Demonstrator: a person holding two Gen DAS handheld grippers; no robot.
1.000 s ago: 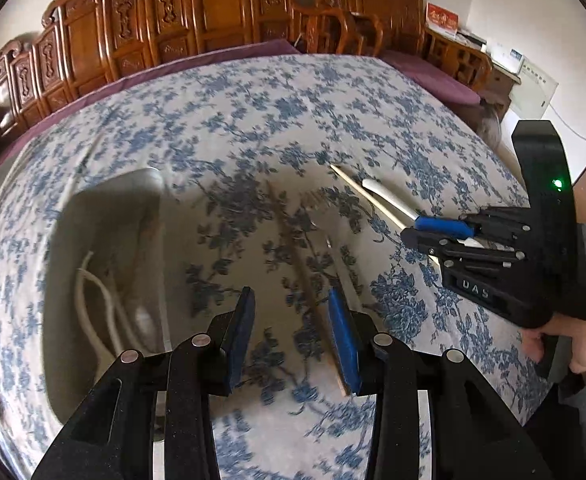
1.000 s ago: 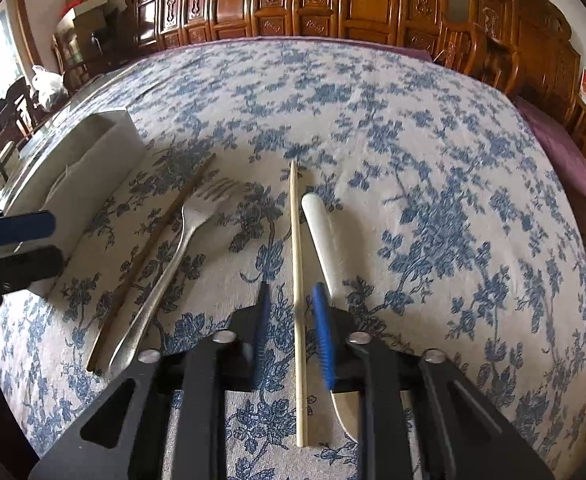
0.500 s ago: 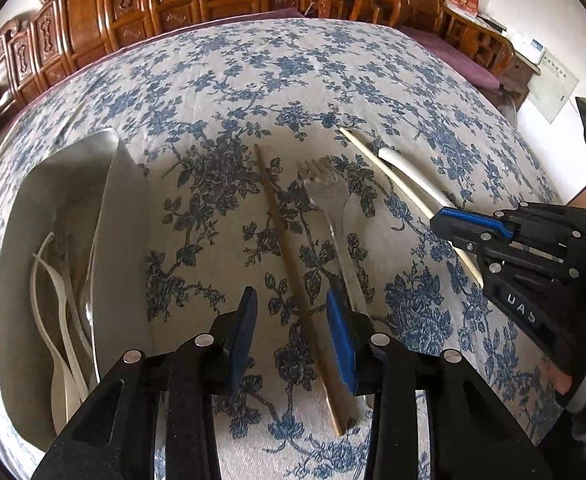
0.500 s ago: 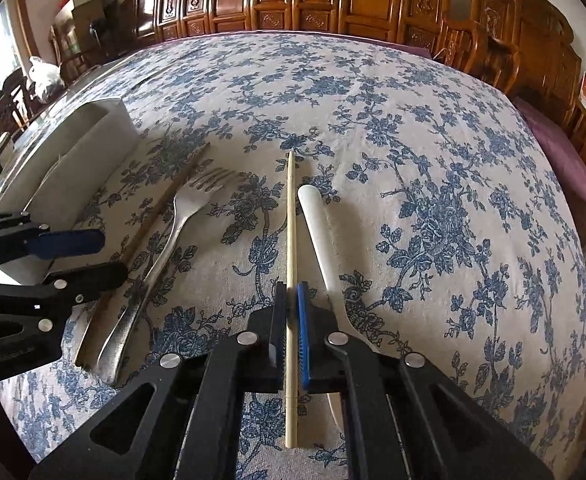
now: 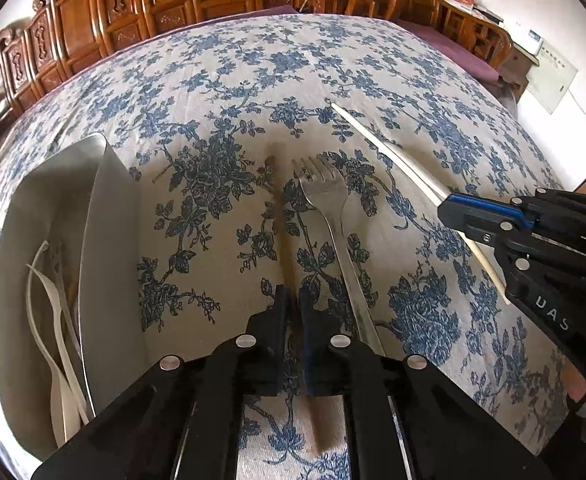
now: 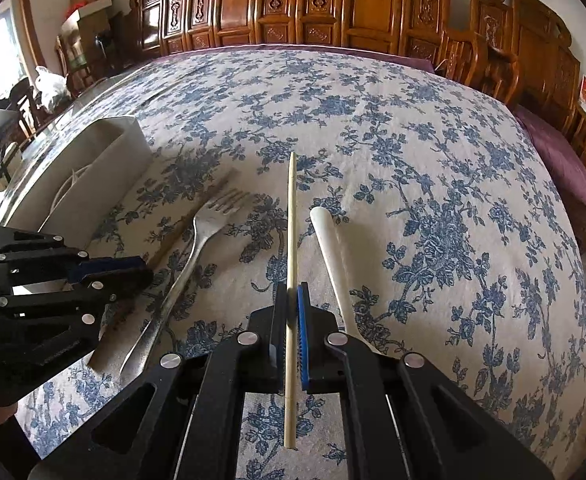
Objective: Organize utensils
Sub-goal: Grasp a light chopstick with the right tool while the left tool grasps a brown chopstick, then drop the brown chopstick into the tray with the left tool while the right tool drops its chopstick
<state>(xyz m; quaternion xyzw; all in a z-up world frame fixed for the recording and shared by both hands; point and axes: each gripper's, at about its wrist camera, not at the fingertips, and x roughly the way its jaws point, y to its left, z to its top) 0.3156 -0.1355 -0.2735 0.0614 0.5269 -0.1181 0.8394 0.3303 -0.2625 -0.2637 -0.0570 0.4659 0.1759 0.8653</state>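
My left gripper [image 5: 293, 300] is shut on a brown chopstick [image 5: 281, 216] that lies on the floral tablecloth; it also shows in the right wrist view [image 6: 189, 220]. My right gripper [image 6: 292, 300] is shut on a pale chopstick [image 6: 291, 216], lifted slightly off the cloth, also seen in the left wrist view [image 5: 377, 144]. A metal fork [image 5: 333, 216] lies between the two chopsticks [image 6: 185, 264]. A white knife-like utensil [image 6: 329, 248] lies right of the pale chopstick.
A white tray [image 5: 105, 240] stands at the left with several white utensils [image 5: 53, 320] inside; it also shows in the right wrist view [image 6: 105, 160]. Carved wooden chairs [image 6: 313, 4] line the table's far side. The table's front edge is close below both grippers.
My left gripper moved down over the brown chopstick and closed on it. My right gripper closed on the pale chopstick and lifted it slightly.
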